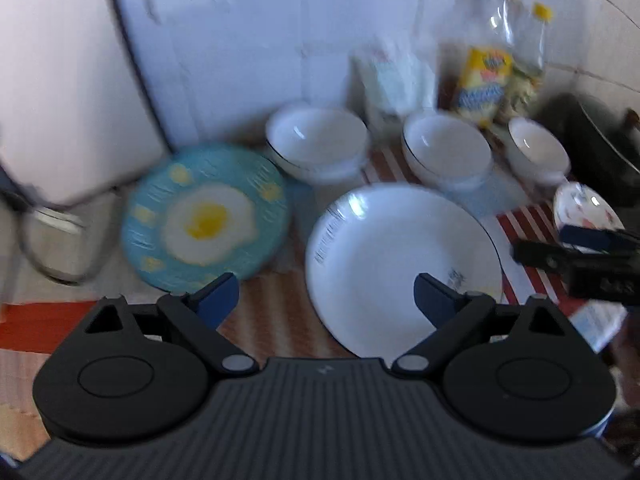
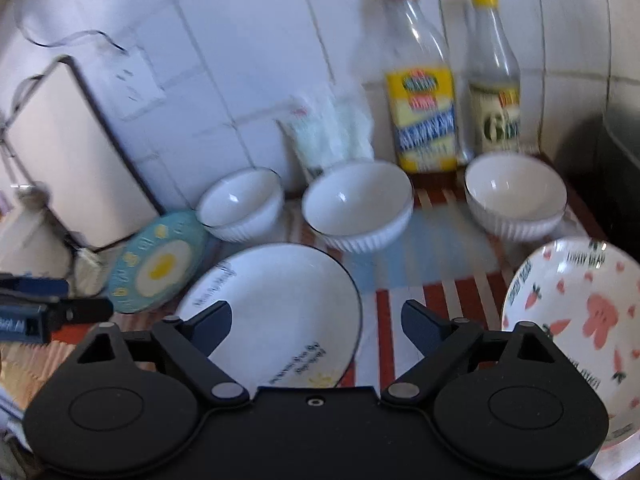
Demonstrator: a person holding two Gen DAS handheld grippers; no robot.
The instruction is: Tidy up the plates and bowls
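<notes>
A white plate with a dark rim (image 1: 400, 256) (image 2: 276, 300) lies in the middle of the striped mat. A teal plate with a fried-egg print (image 1: 206, 214) (image 2: 160, 264) lies to its left. A white plate with pink carrots (image 2: 580, 316) (image 1: 586, 208) lies at the right. Three white ribbed bowls (image 1: 318, 142) (image 1: 446, 150) (image 1: 538, 148) stand in a row behind them, also in the right wrist view (image 2: 240, 204) (image 2: 358, 202) (image 2: 516, 196). My left gripper (image 1: 326, 300) is open and empty over the white plate's near left edge. My right gripper (image 2: 316, 322) is open and empty over that plate's right edge.
Two bottles with yellow caps (image 2: 420, 92) (image 2: 494, 80) and a white packet (image 2: 328, 132) stand against the tiled wall. A white appliance (image 2: 76, 156) with a cord stands at the left. A dark pan (image 1: 600, 140) sits at the far right.
</notes>
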